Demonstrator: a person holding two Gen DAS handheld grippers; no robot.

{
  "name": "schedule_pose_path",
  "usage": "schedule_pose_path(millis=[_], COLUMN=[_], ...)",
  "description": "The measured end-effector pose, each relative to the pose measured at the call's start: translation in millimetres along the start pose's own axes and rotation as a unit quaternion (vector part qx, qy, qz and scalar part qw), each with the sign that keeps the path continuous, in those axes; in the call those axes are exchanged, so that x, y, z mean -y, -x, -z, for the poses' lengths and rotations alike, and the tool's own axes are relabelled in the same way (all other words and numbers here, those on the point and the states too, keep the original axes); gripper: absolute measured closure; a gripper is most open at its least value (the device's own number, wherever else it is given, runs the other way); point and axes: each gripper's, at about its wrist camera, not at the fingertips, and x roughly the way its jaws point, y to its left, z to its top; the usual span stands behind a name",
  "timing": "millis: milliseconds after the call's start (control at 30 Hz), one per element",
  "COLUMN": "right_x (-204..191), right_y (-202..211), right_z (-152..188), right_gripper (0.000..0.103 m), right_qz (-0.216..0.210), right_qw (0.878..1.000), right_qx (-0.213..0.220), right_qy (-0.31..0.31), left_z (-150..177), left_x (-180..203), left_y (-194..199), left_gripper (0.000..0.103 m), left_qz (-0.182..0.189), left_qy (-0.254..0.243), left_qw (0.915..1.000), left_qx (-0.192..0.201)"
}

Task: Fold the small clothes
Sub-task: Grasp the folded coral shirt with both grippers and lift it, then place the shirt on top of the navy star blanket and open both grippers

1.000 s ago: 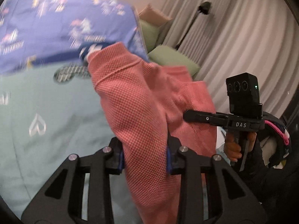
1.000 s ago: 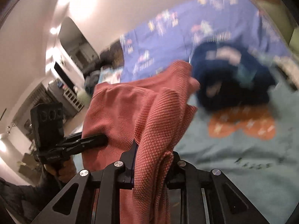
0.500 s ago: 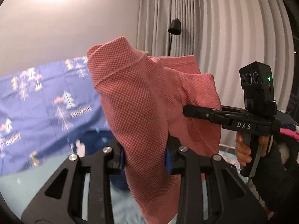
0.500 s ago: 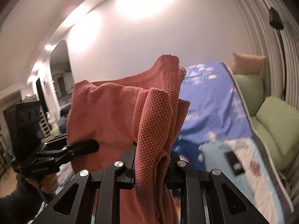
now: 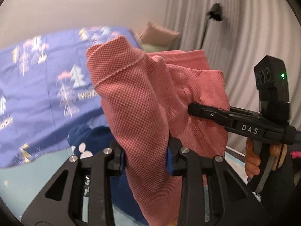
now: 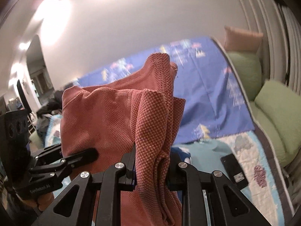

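A salmon-pink knit garment (image 5: 135, 101) hangs in the air above the bed, held at two places. My left gripper (image 5: 145, 160) is shut on one bunched edge of it. My right gripper (image 6: 151, 171) is shut on another bunched edge of the pink garment (image 6: 105, 124). In the left wrist view the right gripper (image 5: 191, 108) reaches in from the right, its tips against the cloth, with a hand (image 5: 252, 162) on its handle. In the right wrist view the left gripper (image 6: 90, 154) comes in from the left. The cloth droops below both jaws and hides the pads.
Under the garment lies a bed with a blue tree-print sheet (image 5: 37, 86) and a dark navy garment (image 5: 88, 137). Green cushions (image 6: 270, 113) and a tan pillow (image 6: 242, 39) line the right side. A black phone (image 6: 234, 169) lies on the quilt. Grey curtains (image 5: 254, 28) stand behind.
Both grippers lifted the pink garment off the bed and swung with it; the views tipped up to the wall, then came down a little so the blue sheet shows again. Both grips stayed shut.
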Motion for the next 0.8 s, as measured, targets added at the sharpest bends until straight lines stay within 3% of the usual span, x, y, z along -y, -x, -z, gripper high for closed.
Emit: schedule_pose_path(millis=[133,233,300,367,400,633,800], right_x=[15.5,32.3,48.8,67.0,71.8,94.4,68.7], right_y=[-85.6,-138.6,-156.7,-158.7,-157.9,-138.3,-77.2], right_z=[11.0,29.8,40.8,50.1,52.2,56.7,51.2], right_gripper=[0.081,0.075,0.06,0.043,0.04,0.035,0.036], right_qz=[0.017,0.049,0.055,0.05,0.042,0.009,0.06], right_qw=[0.997,0.992,0.99,0.989,0.989,0.983,0.991], right_qx=[-0.073,-0.117,-0.128,-0.117,-0.117,-0.117,-0.069], right_qy=[0.004,-0.009,-0.036,-0.071,-0.081,-0.143,-0.099], left_z=[20.2,47.9,60.6,69.6,73.7,77.2,74.1], left_x=[-48.0,-77.9,-92.2,-97.0,-97.6,-88.7,-75.9], left_y=[-74.9,-121.4,-127.0,-127.0,-126.8,-119.6,-86.2], left_gripper=[0.067,0.058,0.032,0.028,0.028,0.028,0.029], left_qz=[-0.037,-0.068,-0.082,-0.076,-0.068,-0.091,-0.122], left_qy=[0.051,0.08,0.087,0.085,0.086,0.08,0.057], left_qw=[0.9967,0.9895,0.9903,0.992,0.9927,0.9922,0.9908], left_qx=[-0.051,-0.099,-0.07,-0.055,-0.05,-0.031,-0.017])
